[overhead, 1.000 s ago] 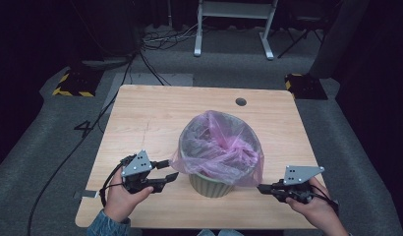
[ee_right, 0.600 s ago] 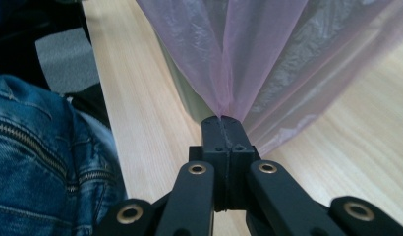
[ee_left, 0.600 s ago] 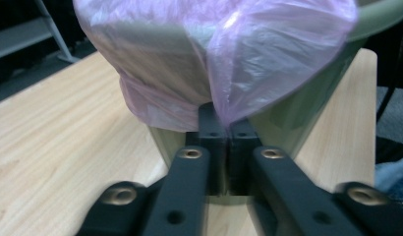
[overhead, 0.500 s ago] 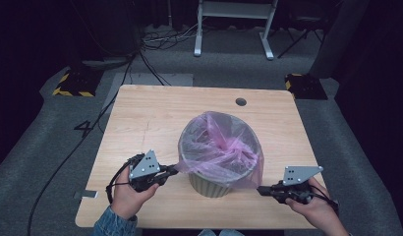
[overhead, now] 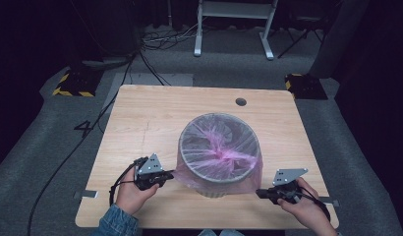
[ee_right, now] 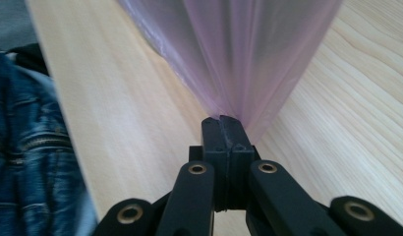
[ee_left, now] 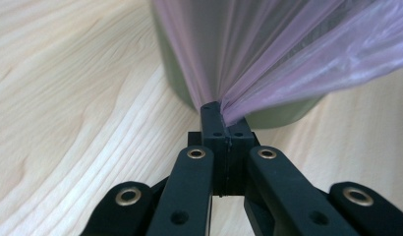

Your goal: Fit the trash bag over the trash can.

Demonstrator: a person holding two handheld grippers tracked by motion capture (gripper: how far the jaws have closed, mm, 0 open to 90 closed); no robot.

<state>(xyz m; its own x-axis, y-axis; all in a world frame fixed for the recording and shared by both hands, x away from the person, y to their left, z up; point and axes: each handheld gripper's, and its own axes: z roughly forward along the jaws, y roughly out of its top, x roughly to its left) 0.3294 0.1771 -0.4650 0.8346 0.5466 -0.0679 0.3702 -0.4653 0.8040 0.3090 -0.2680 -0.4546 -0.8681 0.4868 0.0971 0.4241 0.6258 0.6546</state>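
A round grey bin point(overhead: 216, 189) stands near the front middle of the wooden table point(overhead: 150, 118). A thin pink plastic bag point(overhead: 220, 147) is stretched over its rim and hangs down its sides. My left gripper point(overhead: 169, 175) is at the bin's left side, shut on the pink bag's edge point(ee_left: 248, 83); the bin point(ee_left: 273, 115) shows behind it. My right gripper point(overhead: 261, 193) is at the bin's front right, low over the table, shut on the bag's edge point(ee_right: 239, 64), which is pulled taut.
A small dark round hole point(overhead: 241, 102) sits in the table near its far right. Cables point(overhead: 67, 162) trail off the table's left side to the floor. A metal stand point(overhead: 234, 24) is beyond the table. A denim sleeve point(ee_right: 27, 162) is near the front edge.
The bag, bunched loosely above the bin a second ago, is now pulled down flat over the rim. My left gripper has moved right, closer to the bin.
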